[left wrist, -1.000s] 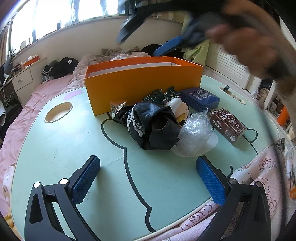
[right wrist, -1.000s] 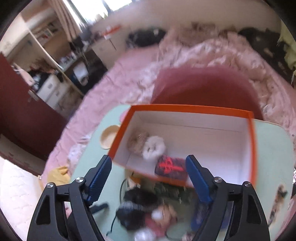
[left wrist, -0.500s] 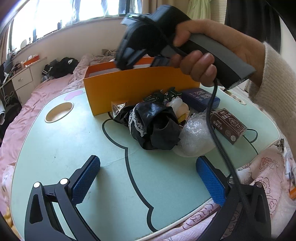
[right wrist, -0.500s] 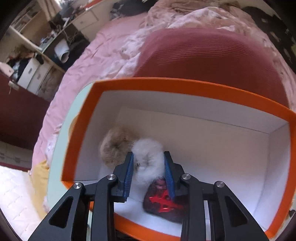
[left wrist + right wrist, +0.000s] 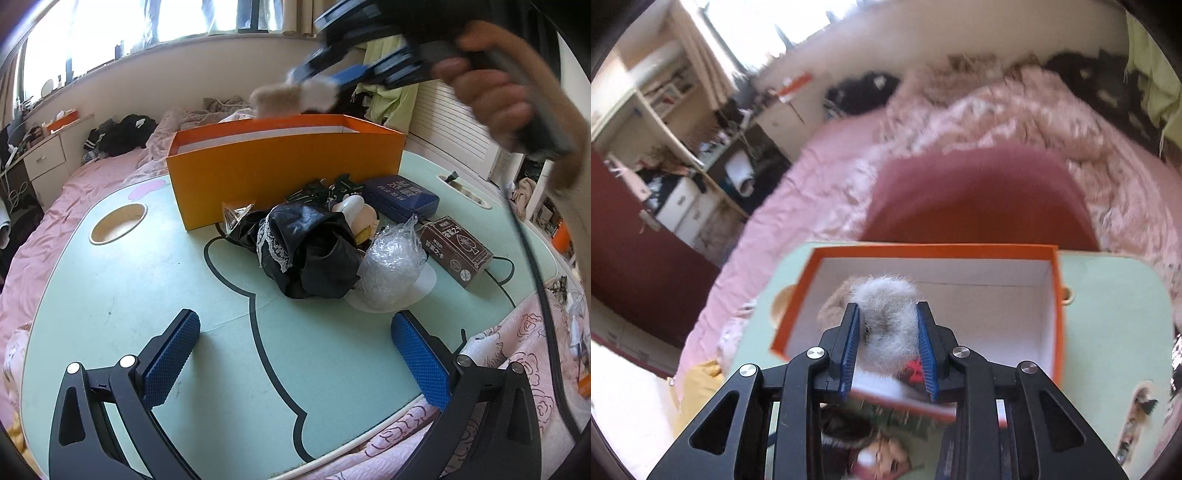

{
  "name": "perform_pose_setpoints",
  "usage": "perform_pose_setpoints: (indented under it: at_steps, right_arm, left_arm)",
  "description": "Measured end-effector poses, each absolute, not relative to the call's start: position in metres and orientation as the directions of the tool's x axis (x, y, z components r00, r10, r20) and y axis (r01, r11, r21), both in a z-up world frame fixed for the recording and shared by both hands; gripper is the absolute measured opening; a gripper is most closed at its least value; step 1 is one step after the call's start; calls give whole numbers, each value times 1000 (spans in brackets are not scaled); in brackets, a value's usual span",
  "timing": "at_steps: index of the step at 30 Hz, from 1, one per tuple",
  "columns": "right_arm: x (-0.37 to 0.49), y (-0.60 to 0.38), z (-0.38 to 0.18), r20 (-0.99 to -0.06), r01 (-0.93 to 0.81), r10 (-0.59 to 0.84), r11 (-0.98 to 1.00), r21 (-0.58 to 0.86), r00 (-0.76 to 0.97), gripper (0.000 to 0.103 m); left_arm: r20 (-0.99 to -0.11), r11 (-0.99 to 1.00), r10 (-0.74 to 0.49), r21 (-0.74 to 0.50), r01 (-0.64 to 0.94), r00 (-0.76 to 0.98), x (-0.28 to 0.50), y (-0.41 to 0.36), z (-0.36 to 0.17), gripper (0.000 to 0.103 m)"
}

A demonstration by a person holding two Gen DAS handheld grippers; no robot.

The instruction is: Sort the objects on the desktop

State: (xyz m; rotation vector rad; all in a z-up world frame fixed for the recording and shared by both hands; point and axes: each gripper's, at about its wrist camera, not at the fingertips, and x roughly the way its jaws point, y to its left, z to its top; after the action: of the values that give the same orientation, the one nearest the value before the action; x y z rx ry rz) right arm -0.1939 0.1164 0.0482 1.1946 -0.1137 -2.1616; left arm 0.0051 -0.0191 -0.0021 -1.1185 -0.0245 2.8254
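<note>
Sorting looks barely underway: the right gripper [image 5: 889,334] is clamped on a fluffy white-and-tan pom-pom piece [image 5: 886,314], held in the air above the open orange box [image 5: 1057,317], so that item is not resting in the box right now. Inside the box only a dark item with red markings [image 5: 913,369] shows, mostly hidden behind the pads. Whether the fluffy piece is going in or coming out, can't tell from this alone. Most stuff is unsorted on the green table [image 5: 129,295] in front of the box: black lacy fabric [image 5: 310,251], clear plastic wrap [image 5: 391,266], brown card box [image 5: 456,251], blue case [image 5: 400,195], small doll [image 5: 356,212], green packets [image 5: 325,186]. Left gripper [image 5: 295,354] hovers low over bare table, jaws wide apart, holding nothing. Judging by the pile, nearly everything is left to do.
</note>
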Motion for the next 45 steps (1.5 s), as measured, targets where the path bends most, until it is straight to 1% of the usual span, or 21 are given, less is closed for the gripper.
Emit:
perform_pose_setpoints:
  at_steps: [2, 6, 7, 8, 9, 10, 12, 14, 15, 16, 19, 24, 25, 27, 29, 30, 45]
  right_arm:
    - [-173, 127, 52, -701, 530, -611, -757, 382, -368, 29]
    - [-143, 151, 43, -705, 547, -608, -753, 366, -366, 30]
    - [-137, 157, 37, -712, 545, -601, -757, 361, -362, 34]
    - [-133, 163, 32, -716, 536, -597, -762, 364, -362, 42]
    - [-129, 170, 28, -715, 521, -591, -771, 366, -374, 61]
    - [-123, 181, 25, -696, 504, -588, -783, 364, -412, 68]
    - [-110, 199, 21, -670, 487, -570, -805, 338, -476, 68]
    - [-91, 215, 14, -670, 461, -531, -834, 305, -519, 68]
    - [-77, 222, 8, -674, 453, -508, -847, 278, -537, 70]
    - [-67, 225, 4, -677, 456, -495, -852, 256, -545, 74]
    - [-25, 225, -18, -702, 503, -450, -851, 150, -552, 81]
    - [6, 209, -54, -728, 546, -408, -836, 56, -551, 82]
    - [8, 204, -61, -730, 556, -407, -830, 44, -549, 90]
    - [14, 197, -70, -688, 535, -370, -844, -32, -625, 103]
    - [13, 196, -76, -649, 515, -384, -857, -14, -657, 103]
    - [14, 197, -77, -644, 514, -386, -857, -13, -660, 103]
    - [16, 196, -74, -645, 527, -400, -850, -4, -650, 103]
  left_arm:
    - [-682, -995, 102, -53, -90, -724, 5, -19, -2, 103]
    - [-682, -994, 102, -52, -91, -724, 5, -19, -2, 103]
    - [-682, -994, 102, -52, -91, -724, 5, -20, -2, 103]
    - [-682, -994, 102, -52, -91, -724, 5, -20, -2, 103]
    - [-682, -994, 102, -52, -91, -724, 5, -20, -2, 103]
    - [-682, -994, 102, -52, -91, -724, 5, -19, -2, 103]
    - [-682, -994, 102, -52, -92, -724, 5, -19, -2, 103]
    - [-682, -994, 102, -52, -92, -724, 5, -19, -2, 103]
    - [-682, -994, 102, -52, -91, -724, 5, -19, -2, 103]
    - [-682, -994, 102, -52, -91, -724, 5, -19, -2, 103]
    - [-682, -995, 101, -51, -91, -724, 5, -20, -2, 103]
    - [-683, -995, 100, -51, -90, -723, 6, -21, -1, 103]
    - [-683, -995, 100, -51, -90, -723, 5, -20, -1, 103]
    - [-684, -995, 99, -48, -91, -723, 6, -20, -2, 103]
    - [-684, -995, 98, -47, -90, -723, 7, -20, -2, 103]
    - [-684, -995, 97, -46, -90, -723, 6, -21, -3, 103]
    - [-684, -995, 98, -47, -90, -723, 7, -22, -3, 103]
